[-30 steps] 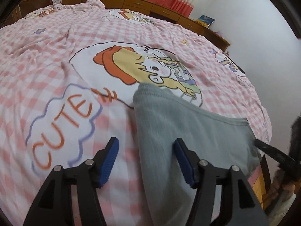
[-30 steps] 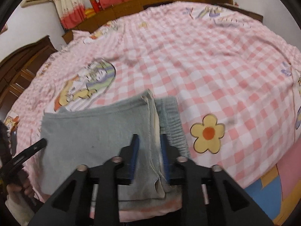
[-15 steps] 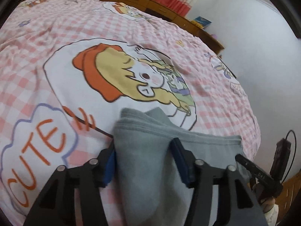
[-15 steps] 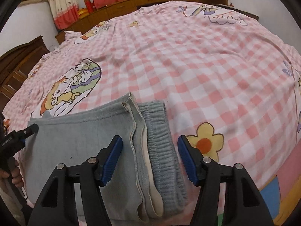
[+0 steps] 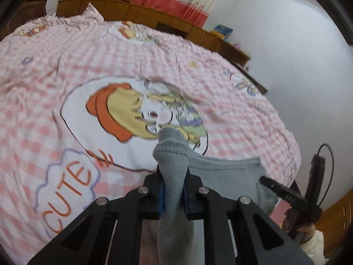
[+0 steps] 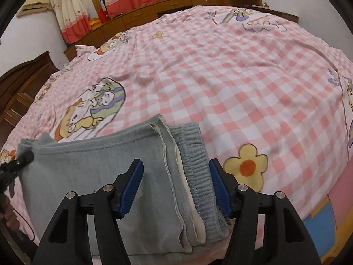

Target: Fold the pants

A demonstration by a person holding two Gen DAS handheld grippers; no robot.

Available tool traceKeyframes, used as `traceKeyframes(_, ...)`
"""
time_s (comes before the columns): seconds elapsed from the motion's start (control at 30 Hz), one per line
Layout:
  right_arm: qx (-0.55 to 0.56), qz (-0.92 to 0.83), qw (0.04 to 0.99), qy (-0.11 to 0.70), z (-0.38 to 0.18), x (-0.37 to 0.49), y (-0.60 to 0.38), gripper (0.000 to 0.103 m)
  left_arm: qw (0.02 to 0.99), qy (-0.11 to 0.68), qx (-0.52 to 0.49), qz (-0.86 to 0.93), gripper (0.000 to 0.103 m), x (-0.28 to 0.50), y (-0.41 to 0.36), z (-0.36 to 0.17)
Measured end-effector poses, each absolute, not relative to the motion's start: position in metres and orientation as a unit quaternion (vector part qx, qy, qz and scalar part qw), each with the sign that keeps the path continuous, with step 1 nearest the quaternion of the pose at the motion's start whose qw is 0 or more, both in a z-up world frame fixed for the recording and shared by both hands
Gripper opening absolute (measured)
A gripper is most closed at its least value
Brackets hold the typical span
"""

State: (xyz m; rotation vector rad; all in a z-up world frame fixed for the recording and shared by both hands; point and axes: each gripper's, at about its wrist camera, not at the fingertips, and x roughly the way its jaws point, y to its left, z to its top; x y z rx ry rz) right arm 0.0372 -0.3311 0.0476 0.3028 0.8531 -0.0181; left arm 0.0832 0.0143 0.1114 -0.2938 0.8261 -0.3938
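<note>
Grey pants [image 6: 88,172] lie folded near the front edge of a bed with a pink checked sheet [image 6: 231,88]. Their ribbed waistband [image 6: 196,167] and cream lining face right. My left gripper [image 5: 173,190] is shut on a bunched grey end of the pants [image 5: 172,161] and lifts it off the sheet. My right gripper [image 6: 176,185] is open, its blue pads on either side of the waistband edge. The right gripper's tip also shows in the left wrist view [image 5: 284,194].
The sheet carries a cartoon girl print [image 5: 136,114] and the word CUTE [image 5: 70,192]. A yellow flower print [image 6: 247,165] lies right of the pants. Wooden cabinets [image 6: 176,6] and curtains stand behind the bed. A white wall [image 5: 297,55] is on the right.
My left gripper has closed on the pants' end and raised it. My right gripper opened a second ago and has stayed open over the waistband.
</note>
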Motion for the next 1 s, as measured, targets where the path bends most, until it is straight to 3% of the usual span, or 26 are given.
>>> traceKeyframes(0.43, 0.104, 0.056, 0.904, 0.410, 0.067, 0.049, -0.271, 0.062, 0.880, 0.429, -0.143, -0.148, 0.013, 0.115, 0.091, 0.095)
traceKeyframes(0.7, 0.084, 0.098, 0.902, 0.413, 0.076, 0.060, -0.243, 0.062, 0.875, 0.446, -0.115, -0.150, 0.017, 0.112, 0.084, 0.089)
traceKeyframes(0.83, 0.070, 0.116, 0.897, 0.420, 0.078, 0.067, -0.232, 0.051, 0.880, 0.441, -0.114, -0.133, 0.019, 0.100, 0.094, 0.103)
traceKeyframes(1.0, 0.031, 0.114, 0.898, 0.423, 0.076, 0.070, -0.219, 0.049, 0.884, 0.441, -0.095, -0.126, 0.023, 0.083, 0.101, 0.118)
